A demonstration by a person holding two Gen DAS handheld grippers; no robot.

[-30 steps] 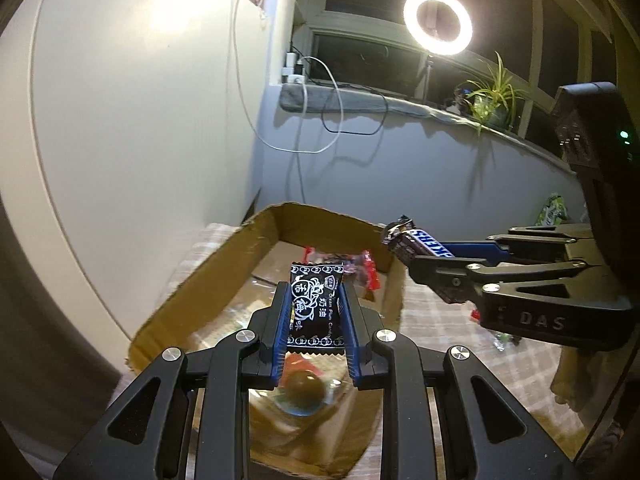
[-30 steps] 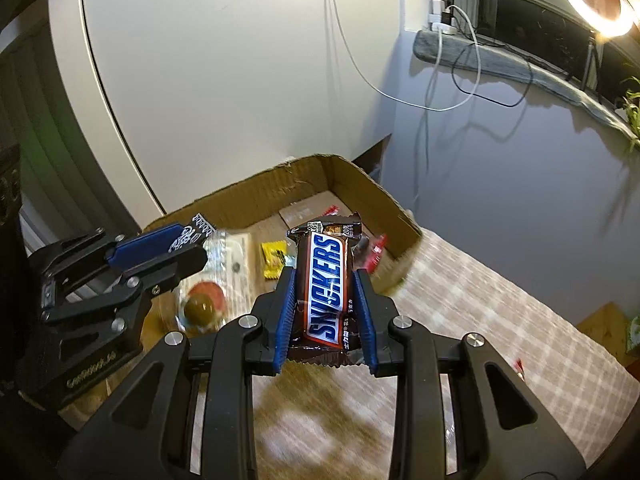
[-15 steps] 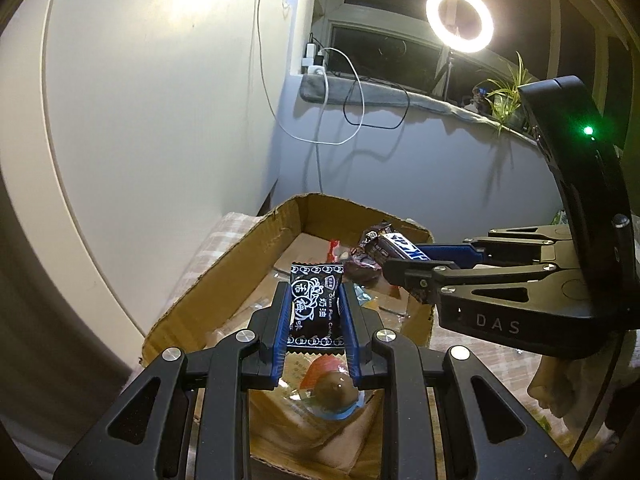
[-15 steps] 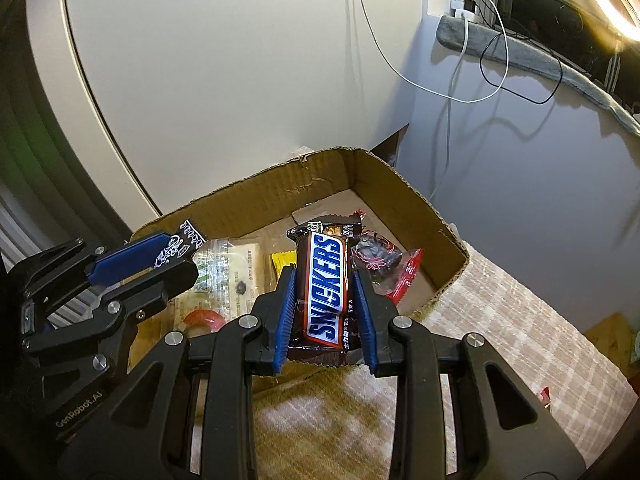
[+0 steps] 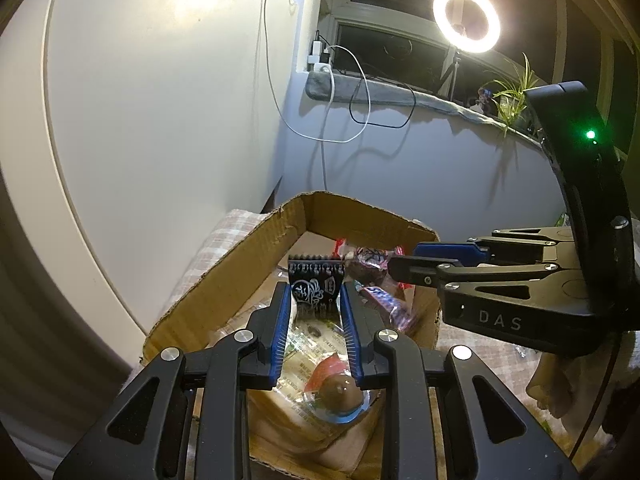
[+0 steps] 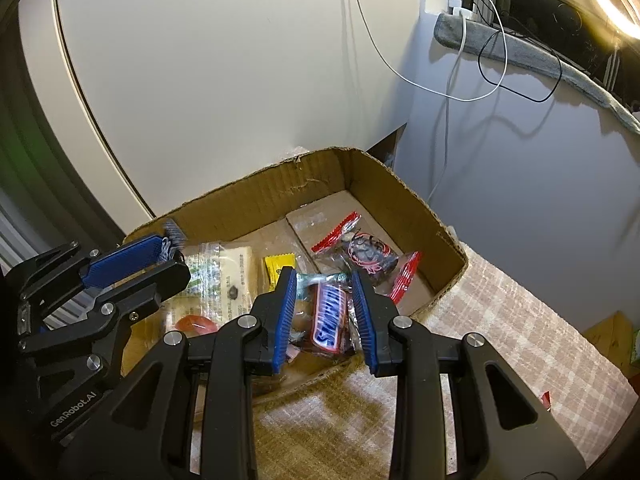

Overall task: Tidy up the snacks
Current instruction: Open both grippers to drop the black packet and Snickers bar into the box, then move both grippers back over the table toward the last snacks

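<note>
An open cardboard box [image 5: 224, 276] [image 6: 280, 188] holds several wrapped snacks. My left gripper [image 5: 315, 300] is over the box, its jaws a little apart, with a black snack packet [image 5: 316, 286] still between the pads. It also shows in the right wrist view [image 6: 160, 256]. My right gripper [image 6: 325, 292] is open above the box's near right part. The Snickers bar [image 6: 330, 316] lies blurred below its fingers, inside the box; it also shows in the left wrist view [image 5: 386, 304]. The right gripper shows in the left wrist view [image 5: 404, 260].
In the box lie a red-and-black packet [image 6: 366, 254], a yellow packet [image 6: 278, 266], a clear bag of biscuits [image 6: 222, 276] and a jelly cup [image 5: 338, 390]. The box sits on a checked cloth [image 6: 500, 336] by a white wall. Small wrappers lie at the far right [image 6: 545, 399].
My right gripper moved over the box, opened and let the Snickers bar drop into it. My left gripper's jaws have widened slightly around the black packet, which sits higher toward the fingertips.
</note>
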